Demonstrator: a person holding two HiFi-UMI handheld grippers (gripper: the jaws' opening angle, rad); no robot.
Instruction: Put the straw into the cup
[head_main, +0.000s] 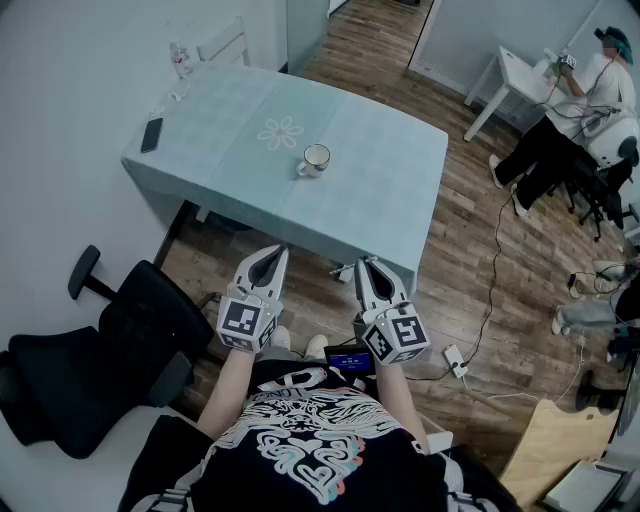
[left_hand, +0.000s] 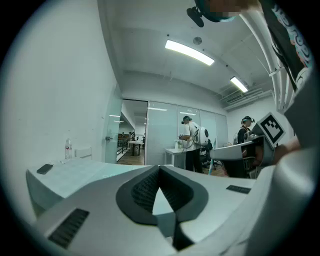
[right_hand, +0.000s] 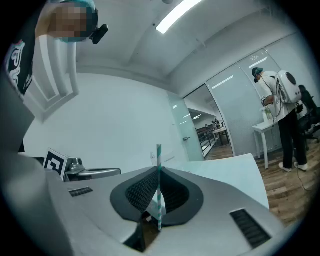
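- The right gripper (right_hand: 157, 168) is clamped on the striped paper straw (right_hand: 159, 189). The straw stands upright across the jaw tips, with a short bit poking out above them and the rest running down through the hollow between the jaws.
- The left gripper (left_hand: 160, 169) has its jaws pressed together with nothing between them, so it's free to help.
- Both grippers hang in front of the person, off the near edge of the table (head_main: 385, 205). The white mug (head_main: 315, 159) sits well apart from them, near the middle of the tabletop with its handle toward the left. My read: the straw is in hand and the carry to the mug hasn't really begun.
- What I'd do: bring the right gripper over the mug first, then tilt so the straw's long end points down into the opening. Don't come in sideways at rim height.
- Keep the squeeze steady. A paper straw is light and will probably swivel in the pads if the grip loosens mid-reach.
- Aim for the middle of the opening. Catching the rim could bend the straw or nudge the mug.
- If the mug looks like sliding on the cloth, the left gripper could steady it by the handle side.
- Let go only once the lower end is well inside, so the straw leans on the rim rather than tipping out.
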